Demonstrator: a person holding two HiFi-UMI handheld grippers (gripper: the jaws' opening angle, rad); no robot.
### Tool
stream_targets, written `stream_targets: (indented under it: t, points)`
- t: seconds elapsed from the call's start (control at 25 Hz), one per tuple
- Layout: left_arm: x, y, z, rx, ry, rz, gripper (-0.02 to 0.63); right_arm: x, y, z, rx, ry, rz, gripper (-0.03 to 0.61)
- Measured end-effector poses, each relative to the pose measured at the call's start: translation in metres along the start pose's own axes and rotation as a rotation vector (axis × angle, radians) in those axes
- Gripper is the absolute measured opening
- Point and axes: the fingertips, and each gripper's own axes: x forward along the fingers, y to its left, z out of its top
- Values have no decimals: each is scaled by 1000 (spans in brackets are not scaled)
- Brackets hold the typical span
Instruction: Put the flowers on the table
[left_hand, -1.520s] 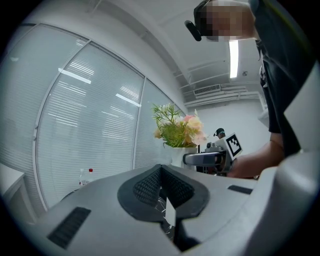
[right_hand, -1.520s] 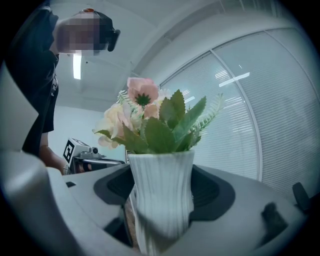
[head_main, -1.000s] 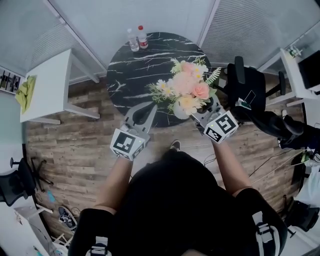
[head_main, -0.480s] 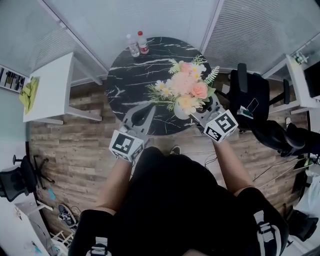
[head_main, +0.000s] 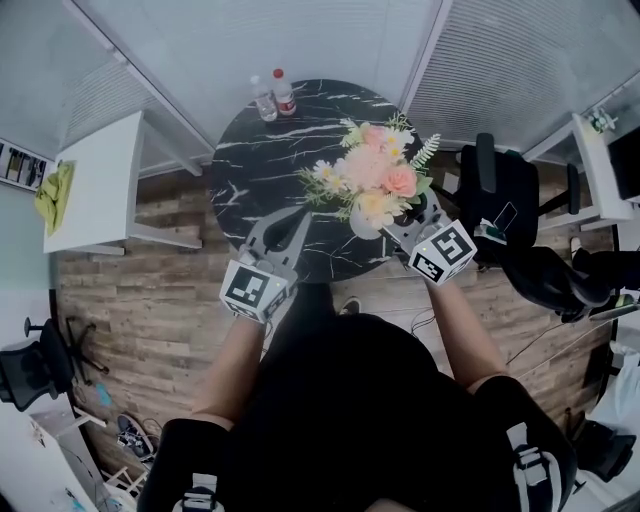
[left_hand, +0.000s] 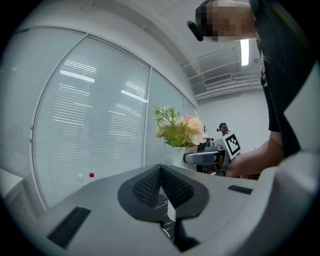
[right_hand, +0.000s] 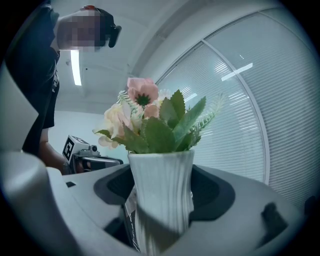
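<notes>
In the middle of the head view, over the near right part of the round black marble table (head_main: 270, 170): a bunch of pink, peach and cream flowers (head_main: 375, 175) in a white ribbed vase (head_main: 360, 222), upright. Clamped at the vase's body by the right gripper (head_main: 405, 220), one jaw on each side (plain in the right gripper view, where the vase fills the gap between the pads). Cannot tell whether the vase's foot touches the tabletop. Reaches in from the lower right, right forearm (head_main: 455, 320) bare and stretched forward, marker cube just off the table's rim.

To the left of the vase, the left gripper (head_main: 283, 225), jaws pressed together at the tips with nothing between them, pointed over the table's near edge and apart from the vase. Left forearm (head_main: 235, 350) likewise bare, extended straight ahead.

At the top of the table, near its far rim, two clear bottles (head_main: 273, 96) side by side, one red-capped. At the left of the frame a white side table (head_main: 95, 170); at the right a black chair (head_main: 500, 185); below, wooden floor (head_main: 140, 300).
</notes>
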Motion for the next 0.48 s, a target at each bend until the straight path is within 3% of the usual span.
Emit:
stream_targets:
  t: [0.48]
  points:
    - [40, 79, -17, -28, 9, -41, 12, 68, -45, -17, -10, 30, -57, 347]
